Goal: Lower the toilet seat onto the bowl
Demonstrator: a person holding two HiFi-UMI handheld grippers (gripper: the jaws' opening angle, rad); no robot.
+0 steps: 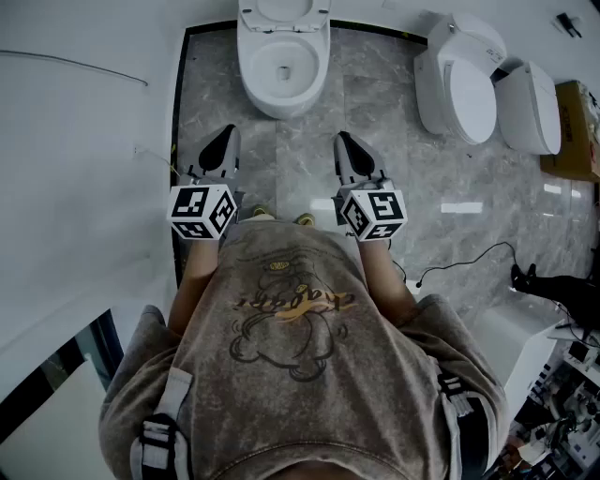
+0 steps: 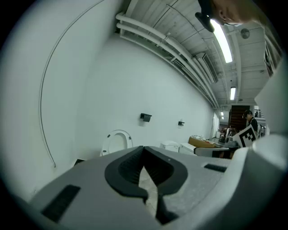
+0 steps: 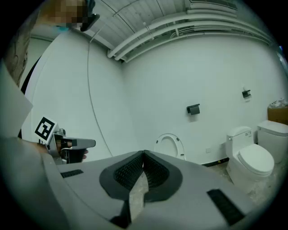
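Observation:
A white toilet (image 1: 282, 70) stands against the far wall, its bowl open. Its seat (image 1: 283, 11) is raised upright; it shows as a white ring in the left gripper view (image 2: 116, 143) and in the right gripper view (image 3: 170, 146). My left gripper (image 1: 226, 139) and right gripper (image 1: 342, 142) are held side by side in front of the bowl, well short of it and touching nothing. Both are shut, jaws tip to tip, with nothing between them. The left gripper's (image 2: 143, 148) and right gripper's (image 3: 143, 153) own views show the same.
Two more white toilets (image 1: 466, 82) (image 1: 529, 109) lie on the marble floor at the right, beside a cardboard box (image 1: 574, 131). A black cable (image 1: 461, 262) runs over the floor at right. A white wall (image 1: 84, 169) rises close on the left.

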